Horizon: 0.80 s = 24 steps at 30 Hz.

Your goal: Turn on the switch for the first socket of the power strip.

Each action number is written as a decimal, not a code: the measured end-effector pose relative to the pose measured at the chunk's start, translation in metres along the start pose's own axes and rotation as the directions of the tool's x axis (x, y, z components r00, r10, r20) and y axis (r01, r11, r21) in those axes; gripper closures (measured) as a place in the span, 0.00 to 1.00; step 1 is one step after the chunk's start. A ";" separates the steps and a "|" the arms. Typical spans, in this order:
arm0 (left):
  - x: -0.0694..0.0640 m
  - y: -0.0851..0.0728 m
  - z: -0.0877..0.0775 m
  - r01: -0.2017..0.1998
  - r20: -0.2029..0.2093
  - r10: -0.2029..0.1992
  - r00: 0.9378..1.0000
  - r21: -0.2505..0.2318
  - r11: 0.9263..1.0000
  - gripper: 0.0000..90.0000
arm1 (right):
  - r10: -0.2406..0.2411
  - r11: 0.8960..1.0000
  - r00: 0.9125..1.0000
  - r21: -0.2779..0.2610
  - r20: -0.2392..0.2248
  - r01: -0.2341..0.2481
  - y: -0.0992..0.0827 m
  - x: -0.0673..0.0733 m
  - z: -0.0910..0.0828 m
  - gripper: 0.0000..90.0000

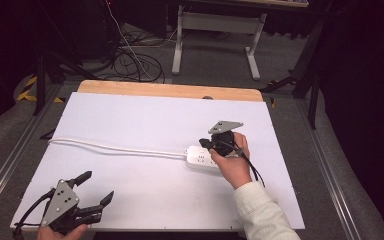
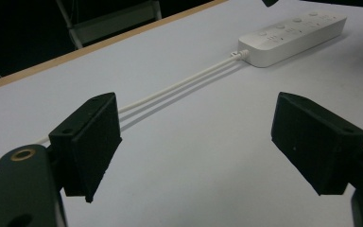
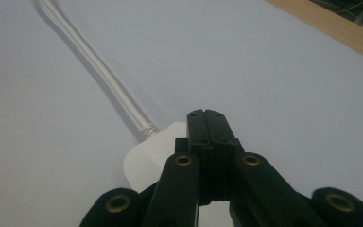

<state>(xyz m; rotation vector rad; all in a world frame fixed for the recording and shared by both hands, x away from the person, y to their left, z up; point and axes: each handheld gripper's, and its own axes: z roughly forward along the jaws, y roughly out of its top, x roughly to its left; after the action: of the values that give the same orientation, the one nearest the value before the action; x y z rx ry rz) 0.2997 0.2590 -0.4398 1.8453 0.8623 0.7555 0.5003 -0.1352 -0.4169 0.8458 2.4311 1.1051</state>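
High view first: my right gripper point(image 1: 211, 143) sits over the right end of the white plastic power strip point(image 1: 200, 157), which lies on the white board table point(image 1: 130, 120) a little right of the middle. Its jaws are pressed flat together with nothing between them; the right gripper view shows the two black pads meeting face to face, with the strip's rounded end point(image 3: 149, 158) just beneath and behind them. Whether the tips touch the strip I cannot tell. From that end the strip's white round cable point(image 1: 115, 148) runs left across the board to its left edge.

My left gripper point(image 1: 92, 190) rests at the near left corner of the board, well apart from the strip. Its jaws stand wide apart, holding nothing; in the left gripper view bare white board lies between the pads point(image 2: 92, 142), and the cable point(image 2: 179, 85) and the strip point(image 2: 293, 38) lie farther off beyond them.
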 end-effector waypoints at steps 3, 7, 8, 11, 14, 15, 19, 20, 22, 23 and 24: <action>0.000 0.000 0.000 0.003 0.001 -0.003 1.000 0.000 1.000 0.19 | 0.006 1.000 1.000 -0.021 -0.001 -0.006 0.002 -0.001 -0.007 1.00; 0.001 0.000 0.000 0.001 0.000 -0.001 1.000 -0.002 1.000 0.19 | 0.007 0.999 1.000 -0.045 -0.005 -0.007 0.003 -0.002 -0.015 1.00; 0.001 0.000 0.000 0.002 -0.001 -0.002 1.000 -0.003 1.000 0.19 | 0.008 0.999 1.000 -0.051 -0.004 -0.008 0.004 -0.001 -0.016 1.00; 0.001 0.000 0.000 0.001 -0.002 -0.001 1.000 -0.003 1.000 0.19 | 0.000 0.998 1.000 -0.060 -0.004 -0.001 0.004 0.000 -0.019 1.00; 0.001 0.000 0.000 0.011 -0.001 -0.011 1.000 -0.003 1.000 0.19 | -0.002 0.998 1.000 -0.068 -0.010 0.001 0.005 0.001 -0.021 1.00; 0.002 0.000 0.000 0.006 -0.002 -0.006 1.000 -0.001 1.000 0.19 | -0.007 0.997 1.000 -0.074 -0.012 0.006 0.005 0.002 -0.023 1.00; 0.003 0.000 -0.002 0.021 0.000 -0.021 1.000 -0.006 1.000 0.19 | -0.015 0.996 1.000 -0.090 -0.009 0.014 0.006 0.003 -0.027 1.00; 0.003 0.000 -0.003 0.022 -0.001 -0.022 1.000 -0.011 1.000 0.19 | -0.014 0.995 1.000 -0.099 -0.011 0.013 0.007 0.003 -0.029 1.00; 0.004 0.000 -0.004 0.019 -0.005 -0.019 1.000 -0.013 1.000 0.19 | -0.010 0.993 1.000 -0.115 -0.012 0.008 0.007 0.003 -0.034 1.00; 0.004 0.000 -0.005 0.027 -0.003 -0.027 1.000 -0.012 1.000 0.19 | -0.009 0.992 1.000 -0.127 -0.014 0.007 0.007 0.003 -0.038 1.00; 0.004 0.000 -0.005 0.032 -0.003 -0.032 0.999 -0.012 0.999 0.18 | -0.010 0.990 1.000 -0.140 -0.015 0.008 0.007 0.003 -0.043 0.96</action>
<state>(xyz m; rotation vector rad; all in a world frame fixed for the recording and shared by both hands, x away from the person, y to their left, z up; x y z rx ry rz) 0.2979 0.2653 -0.4372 1.8156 0.8856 0.7423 0.4782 -0.1538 -0.3847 0.7837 2.3349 1.2672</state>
